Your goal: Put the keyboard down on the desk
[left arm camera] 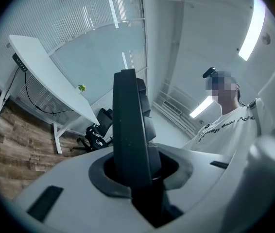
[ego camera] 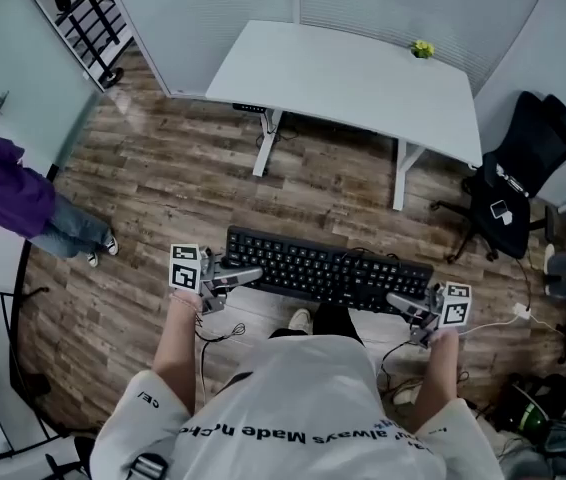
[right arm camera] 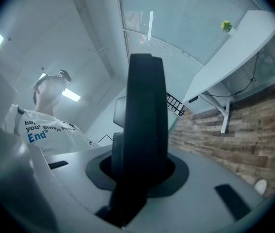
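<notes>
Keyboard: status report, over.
Both shut on the keyboard: left gripper at one end, right gripper at the other. Keyboard in the air over the floor, short of the desk. Desk bare but for a small yellow-green thing at its far corner.

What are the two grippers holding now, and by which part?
The keyboard: the left gripper is shut on its left end, the right gripper on its right end.

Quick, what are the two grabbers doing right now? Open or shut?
Left gripper: shut on the keyboard, at its left end.
Right gripper: shut on the keyboard, at its right end.
</notes>
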Demonstrator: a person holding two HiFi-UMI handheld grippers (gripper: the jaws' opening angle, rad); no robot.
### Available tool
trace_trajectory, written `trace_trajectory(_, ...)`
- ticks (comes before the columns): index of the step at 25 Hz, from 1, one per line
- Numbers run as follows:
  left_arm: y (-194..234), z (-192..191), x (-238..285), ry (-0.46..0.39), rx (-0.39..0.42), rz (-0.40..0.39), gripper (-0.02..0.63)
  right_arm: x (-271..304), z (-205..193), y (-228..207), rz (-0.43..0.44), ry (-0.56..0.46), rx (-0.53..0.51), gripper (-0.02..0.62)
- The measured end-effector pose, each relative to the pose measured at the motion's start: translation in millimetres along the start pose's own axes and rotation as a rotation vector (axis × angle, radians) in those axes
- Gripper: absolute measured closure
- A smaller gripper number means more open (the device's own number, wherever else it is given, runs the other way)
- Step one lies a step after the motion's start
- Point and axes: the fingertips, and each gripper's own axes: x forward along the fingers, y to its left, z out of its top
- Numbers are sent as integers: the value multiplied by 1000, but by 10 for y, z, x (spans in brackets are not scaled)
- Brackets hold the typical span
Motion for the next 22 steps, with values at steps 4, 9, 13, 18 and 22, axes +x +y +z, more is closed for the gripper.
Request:
trace_trajectory(4, 26, -16, -9, -2, 6, -1, 480, 13, -7, -23, 6, -1, -7, 486)
trace_trajectory(9, -1, 22, 24, 7, 14, -11, 480, -7, 3, 10, -1, -12, -18, 485)
trace_trajectory(13, -8, 33, 44, 14, 28, -17, 480, -16, -2, 23, -2, -24, -27, 486)
trace_trajectory(18, 71, -2, 21, 20, 50, -27, 480, 1, -45, -62, -7, -33, -52, 486)
trace_trajectory(22, 98, -30, 6, 19, 59, -35, 480, 9, -70, -70, -11, -33, -66, 485)
